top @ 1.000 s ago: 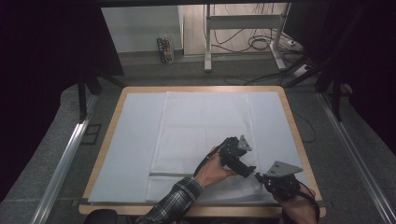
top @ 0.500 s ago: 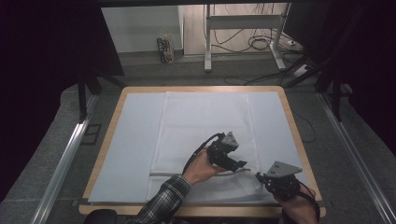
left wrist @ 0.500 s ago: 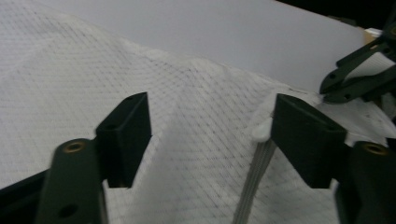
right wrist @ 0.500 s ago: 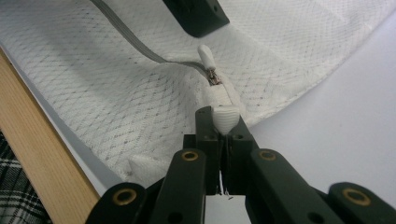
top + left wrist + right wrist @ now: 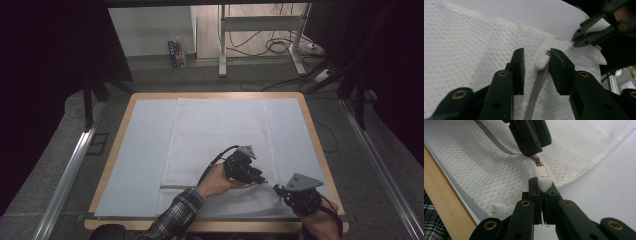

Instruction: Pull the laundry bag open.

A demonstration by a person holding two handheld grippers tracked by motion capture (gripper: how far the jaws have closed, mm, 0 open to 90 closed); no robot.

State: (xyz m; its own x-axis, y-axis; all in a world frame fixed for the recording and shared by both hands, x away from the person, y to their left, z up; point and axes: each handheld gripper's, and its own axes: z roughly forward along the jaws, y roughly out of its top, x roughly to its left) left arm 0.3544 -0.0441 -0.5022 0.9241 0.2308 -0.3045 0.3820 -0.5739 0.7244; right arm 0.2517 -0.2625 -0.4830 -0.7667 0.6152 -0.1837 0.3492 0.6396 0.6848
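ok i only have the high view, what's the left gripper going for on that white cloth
observer: the left gripper has its jaws on either side of the white zip pull. they have just been closing, with a gap on one side.
operator: and the right one, holding anything
observer: yes, the right gripper is shut on a white fabric tab at the zip's end.
operator: which way does the zip run
observer: the grey zip tape runs from the pull back under the left gripper, away from the right one.
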